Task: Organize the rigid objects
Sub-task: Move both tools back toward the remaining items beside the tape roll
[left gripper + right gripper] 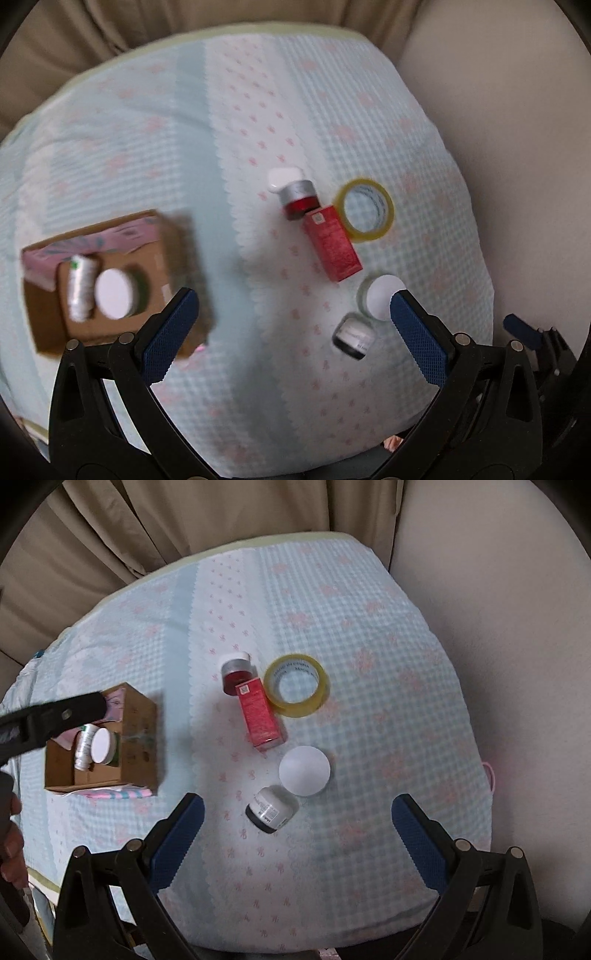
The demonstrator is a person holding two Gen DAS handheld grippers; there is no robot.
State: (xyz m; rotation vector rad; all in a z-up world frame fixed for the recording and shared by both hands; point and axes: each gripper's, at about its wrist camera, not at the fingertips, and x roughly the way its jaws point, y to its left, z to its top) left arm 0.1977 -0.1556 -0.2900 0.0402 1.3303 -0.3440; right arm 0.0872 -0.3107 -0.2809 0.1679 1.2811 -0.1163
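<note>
the left gripper (293, 325) hangs above the bed's checked cover (388, 635) with its jaws spread wide and nothing between them; in the right wrist view its black arm crosses over the cardboard box (136, 734). that box sits toward the left edge of the cover, open at the top, and holds a white bottle (83, 751) lying on its side against a white-lidded jar (104, 750).

near the middle of the cover stands a small red bottle with a silver collar and white cap (238, 674), touching the far end of a red carton (260, 716) that lies flat. just right of the carton, touching it, lies a roll of yellowish clear tape (297, 685).

nearer the front edge sits a round jar with a white lid (304, 771), and just beside it, on its near left, a small jar with a dark base and printed label (271, 810) lies tipped over.

the right gripper (297, 834) hovers over the front edge, jaws wide apart and empty, the tipped jar lying between and ahead of its blue pads (177, 843).
</note>
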